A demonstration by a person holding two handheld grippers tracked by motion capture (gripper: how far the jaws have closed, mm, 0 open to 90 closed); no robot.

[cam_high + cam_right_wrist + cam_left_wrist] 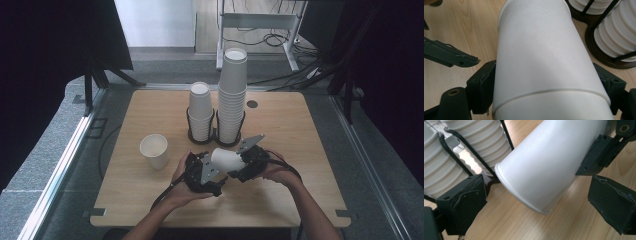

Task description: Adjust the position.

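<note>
A white paper cup (226, 159) lies on its side above the wooden table (300, 195), with my right gripper (241, 164) shut on it. In the right gripper view the pads (482, 85) press both sides of the cup (541, 55), and a rim line crosses it near them, as of two nested cups. My left gripper (212, 172) stands open at the cup's far end. In the left gripper view its jaws stand wide apart, and the cup's end (541, 175) hangs between and above them, untouched.
Two black wire holders stand behind the hands, one with a short cup stack (200, 110), the other with a tall stack (232, 90). A single upright cup (154, 150) stands to the left. A metal frame and cables lie beyond the table's far edge.
</note>
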